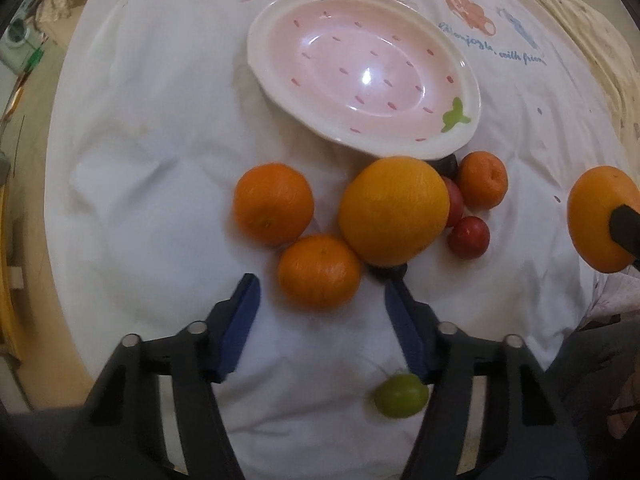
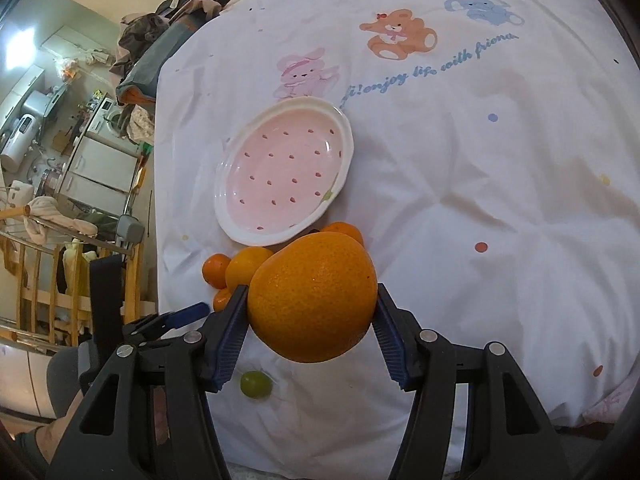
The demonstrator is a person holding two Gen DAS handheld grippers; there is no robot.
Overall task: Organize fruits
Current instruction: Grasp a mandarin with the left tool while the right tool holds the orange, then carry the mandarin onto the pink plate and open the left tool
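Observation:
A pink strawberry-pattern plate [image 1: 464, 136] lies empty on a white bedsheet; it also shows in the right wrist view [image 2: 248, 232]. Below it sit a big orange [image 1: 394, 212], two mandarins [image 1: 273, 203] [image 1: 319, 271], a third mandarin [image 1: 482, 179], red plums [image 1: 468, 237] and a dark fruit partly hidden. My left gripper [image 1: 322, 284] is open, its jaws on either side of the nearest mandarin. My right gripper [image 2: 310, 304] is shut on a large orange [image 2: 314, 296] held above the sheet; that orange also shows at the right edge of the left wrist view [image 1: 596, 220].
A small green fruit [image 1: 401, 395] lies near the bed's front edge, also in the right wrist view [image 2: 256, 385]. The sheet [image 2: 460, 184] has cartoon animal prints. Clothes, a wooden rack [image 2: 48, 280] and appliances stand left of the bed.

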